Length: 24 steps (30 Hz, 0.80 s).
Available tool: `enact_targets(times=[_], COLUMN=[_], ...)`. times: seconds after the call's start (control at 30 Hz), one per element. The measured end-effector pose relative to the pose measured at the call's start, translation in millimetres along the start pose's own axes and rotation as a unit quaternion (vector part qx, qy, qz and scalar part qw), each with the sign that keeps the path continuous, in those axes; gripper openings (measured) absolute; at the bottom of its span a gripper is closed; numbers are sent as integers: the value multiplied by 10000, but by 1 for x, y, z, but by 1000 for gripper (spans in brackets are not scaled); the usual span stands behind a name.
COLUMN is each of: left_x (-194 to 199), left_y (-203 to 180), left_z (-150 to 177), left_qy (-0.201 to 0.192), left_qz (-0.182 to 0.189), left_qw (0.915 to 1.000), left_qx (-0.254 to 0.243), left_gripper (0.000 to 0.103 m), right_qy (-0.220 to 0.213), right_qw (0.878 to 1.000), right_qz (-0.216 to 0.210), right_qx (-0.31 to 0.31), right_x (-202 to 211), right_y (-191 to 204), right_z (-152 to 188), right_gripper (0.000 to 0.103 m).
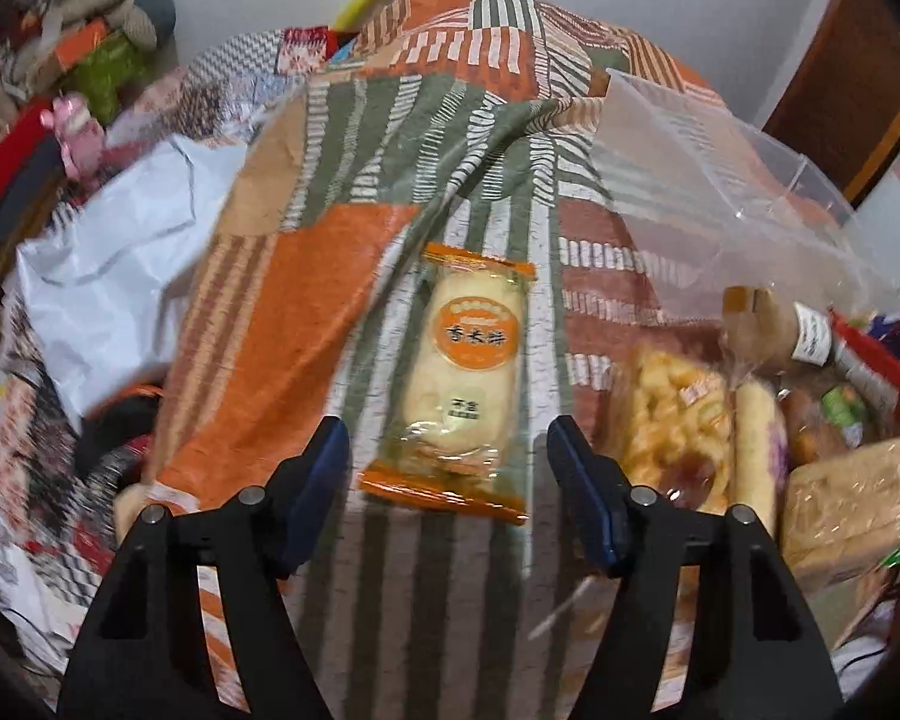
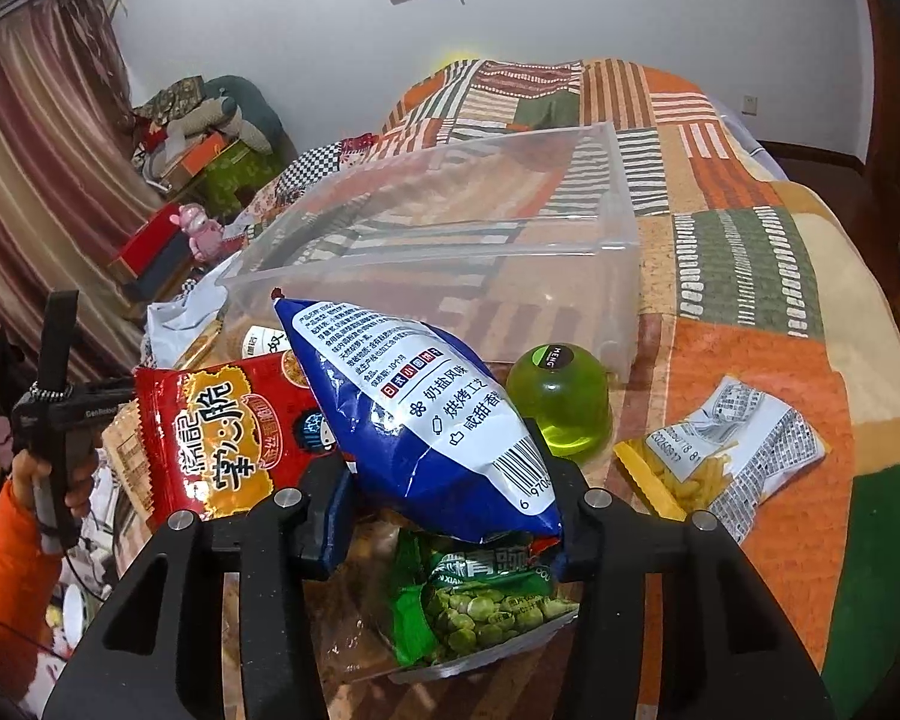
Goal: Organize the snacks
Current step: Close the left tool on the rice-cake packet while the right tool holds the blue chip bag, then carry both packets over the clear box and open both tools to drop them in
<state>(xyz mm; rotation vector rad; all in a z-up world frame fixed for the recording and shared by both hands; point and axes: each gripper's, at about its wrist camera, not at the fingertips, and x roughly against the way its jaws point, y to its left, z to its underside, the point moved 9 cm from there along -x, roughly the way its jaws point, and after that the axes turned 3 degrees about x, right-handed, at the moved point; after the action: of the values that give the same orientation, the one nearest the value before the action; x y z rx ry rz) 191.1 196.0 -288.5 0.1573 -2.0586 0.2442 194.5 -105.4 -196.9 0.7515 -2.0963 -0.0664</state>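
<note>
Two claws work beside the clear bin (image 2: 450,240). Right claw (image 2: 450,516) clamps the blue snack bag (image 2: 414,414) just before the bin. Left claw (image 1: 450,468) straddles the rice cracker packet (image 1: 462,384) half-open, not gripping; centre it before closing.

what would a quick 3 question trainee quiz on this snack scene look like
1. True or false: the clear plastic bin already holds several snacks.
2. What sits between the jaws of the right gripper? A) red packet B) blue-and-white bag C) green jelly cup
3. In the left wrist view, what lies on the quilt just ahead of the left gripper?

Key:
1. False; it looks empty.
2. B, the blue-and-white bag. The jaws close in on its lower end, above the green pea packet.
3. An orange-edged rice cracker packet, lying between the open jaws, not pressed by them.
</note>
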Motion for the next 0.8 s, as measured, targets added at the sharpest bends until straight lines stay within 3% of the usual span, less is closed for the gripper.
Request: enact_targets(times=[0.23, 0.27, 0.37, 0.43, 0.6, 0.8], left_x=[-7, -14, -30, -34, -24, 19], left_y=[-7, -9, -8, -4, -1, -8], left_z=[-26, -28, -28, -29, -27, -39], left_qy=[-281, -202, -39, -32, -185, -667], left_qz=[-27, 41, 168, 258, 174, 118], left_qw=[9992, 9993, 9997, 9996, 9995, 9976], left_qx=[-281, -307, -157, 79, 189, 151], left_gripper=[68, 65, 40, 34, 34, 34], right_qy=[-44, -71, -223, -283, -489, -713], right_qw=[9999, 9999, 9997, 9996, 9988, 9974], right_qz=[-36, -37, 37, 21, -70, -77], right_qx=[-98, -96, -38, -27, -62, -19], right_x=[3, 4, 12, 16, 29, 42], right_y=[0, 0, 0, 1, 2, 7], right_z=[-2, -3, -6, -9, -18, -31], right_gripper=[44, 44, 44, 44, 43, 43])
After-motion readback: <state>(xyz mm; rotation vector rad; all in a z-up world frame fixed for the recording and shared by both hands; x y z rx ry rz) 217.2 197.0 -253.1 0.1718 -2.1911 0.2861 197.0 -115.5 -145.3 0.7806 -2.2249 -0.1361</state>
